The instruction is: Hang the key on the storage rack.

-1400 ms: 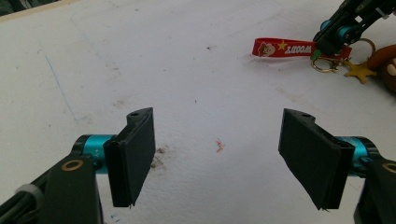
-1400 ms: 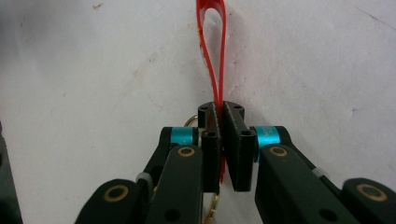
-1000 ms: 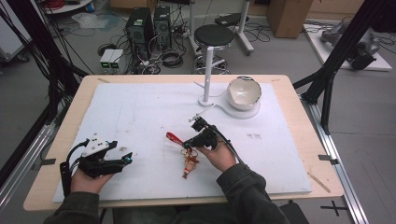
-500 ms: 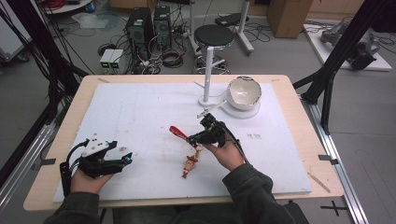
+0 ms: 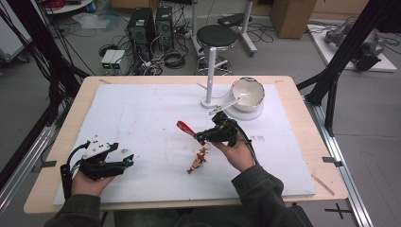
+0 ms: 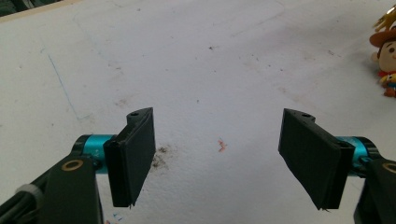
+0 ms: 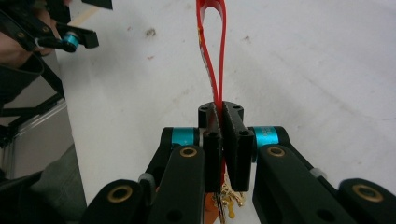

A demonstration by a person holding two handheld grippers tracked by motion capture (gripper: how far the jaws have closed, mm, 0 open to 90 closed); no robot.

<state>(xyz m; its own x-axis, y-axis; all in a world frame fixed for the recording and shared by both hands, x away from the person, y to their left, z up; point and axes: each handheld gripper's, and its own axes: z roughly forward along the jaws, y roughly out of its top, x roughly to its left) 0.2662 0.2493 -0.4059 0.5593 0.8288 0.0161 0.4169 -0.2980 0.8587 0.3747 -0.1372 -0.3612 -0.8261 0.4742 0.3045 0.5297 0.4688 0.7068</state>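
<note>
1. The glossy red ribbon loop [image 7: 212,46] of a small cowboy figurine keychain [image 5: 197,160] is pinched flat between the right gripper [image 7: 223,126], whose black jaws are pressed together on it. In the right gripper view the loop rises out of the jaws and is cut off by the top edge.
2. In the high view the loop [image 5: 185,128] sticks out leftward from the right gripper [image 5: 204,137], above the middle of the board. The figurine shows just below the gripper; whether it rests on the board or hangs clear of it is hard to tell, and its details are too small to read.
3. Below the clamped jaws, the right gripper view shows only a glimpse of orange and a gold chain, mostly hidden by the gripper's body.
4. The left gripper [image 5: 124,162] lies near the board's front left corner, well apart from the keychain. Its flat black pads [image 6: 135,154] stand wide with nothing between them.
5. At the right edge of the left gripper view the figurine's [image 6: 385,51] brown hat and face are cut off.
6. The white foam board [image 5: 142,113] is matt, scuffed and speckled with small stains; it covers a pale wooden table [image 5: 307,123].
</note>
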